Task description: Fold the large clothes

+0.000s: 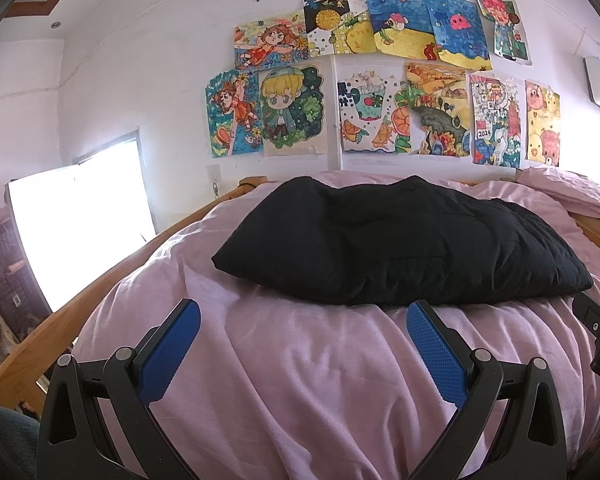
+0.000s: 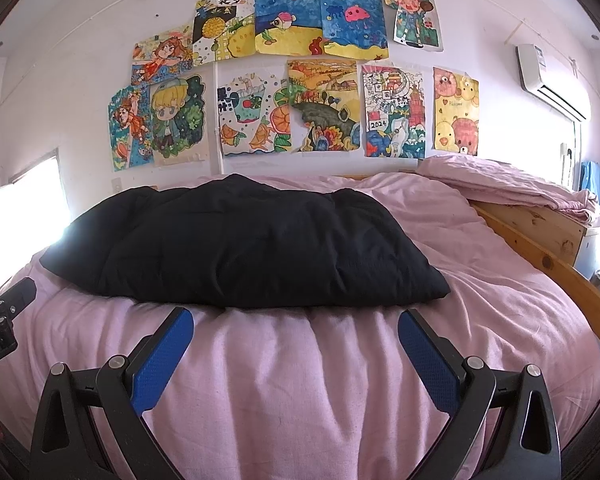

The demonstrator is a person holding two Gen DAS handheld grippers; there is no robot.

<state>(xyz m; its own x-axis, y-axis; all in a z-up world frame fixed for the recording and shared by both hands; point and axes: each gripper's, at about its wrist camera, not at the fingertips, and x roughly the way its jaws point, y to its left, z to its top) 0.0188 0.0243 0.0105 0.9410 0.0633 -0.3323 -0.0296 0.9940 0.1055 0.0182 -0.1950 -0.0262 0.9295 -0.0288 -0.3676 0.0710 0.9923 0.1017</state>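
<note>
The black garment (image 1: 400, 244), a thick quilted thing, lies as a puffy bundle across the middle of the bed (image 1: 300, 380), on the pink cover and nearer the poster wall than the near edge. It looks to me already folded down to a fat rectangle, though how many layers are inside is hidden. Both tools hang just short of its near edge: the left hand-held gripper (image 1: 302, 350) has its blue pads spread wide with nothing between them, and the right hand-held gripper (image 2: 296, 354) is the same, wide apart and empty. The trouble I'd expect comes from the padding: a pinch on the top layer alone would likely peel the bundle apart, and springy filling may push any new fold back open. The cover underneath is loose and rumpled, so a low grab could catch pink cloth along with black and drag it. If one side lifts before the other, the bundle could skew. As for containers, I see none at all, no basket, box or drawer; only the wooden bed frame (image 2: 540, 228) and a folded pink sheet (image 2: 508, 188) at the far right corner.
</note>
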